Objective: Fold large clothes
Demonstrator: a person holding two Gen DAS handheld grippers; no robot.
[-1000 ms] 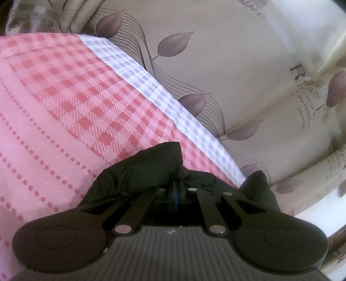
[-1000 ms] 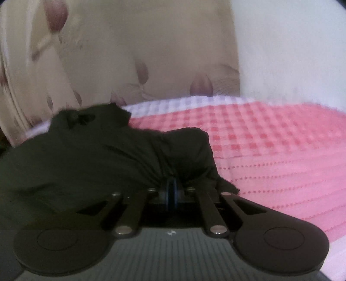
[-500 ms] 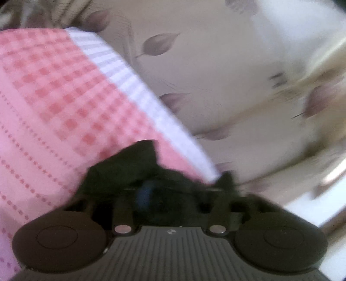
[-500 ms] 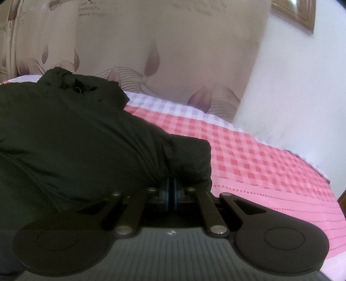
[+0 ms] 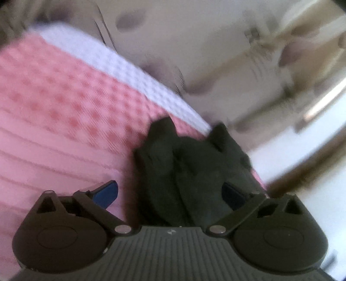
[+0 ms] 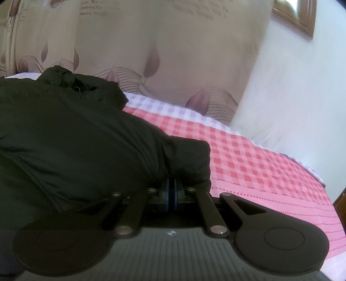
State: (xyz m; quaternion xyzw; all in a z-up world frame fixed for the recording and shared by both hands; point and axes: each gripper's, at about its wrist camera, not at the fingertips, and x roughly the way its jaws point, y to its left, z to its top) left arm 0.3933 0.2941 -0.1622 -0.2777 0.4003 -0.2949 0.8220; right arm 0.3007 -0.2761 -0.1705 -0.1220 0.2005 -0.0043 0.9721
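A large black jacket (image 6: pixel 82 134) lies on the pink checked bed sheet (image 6: pixel 248 155). My right gripper (image 6: pixel 170 190) is shut on an edge of the jacket, which bulges up to the left of it. In the blurred left wrist view my left gripper (image 5: pixel 170 192) is open, its blue pads (image 5: pixel 107 193) spread wide. A bunched part of the jacket (image 5: pixel 194 168) lies loose between them on the sheet (image 5: pixel 60 112).
A beige headboard with a leaf print (image 6: pixel 164 49) stands behind the bed and shows blurred in the left wrist view (image 5: pixel 216 54). A white wall (image 6: pixel 302 90) with a wooden picture frame (image 6: pixel 296 17) is on the right.
My left gripper has opened and let go of the jacket, which now lies between its pads. My right gripper stays shut on the jacket and its view has swung to the right.
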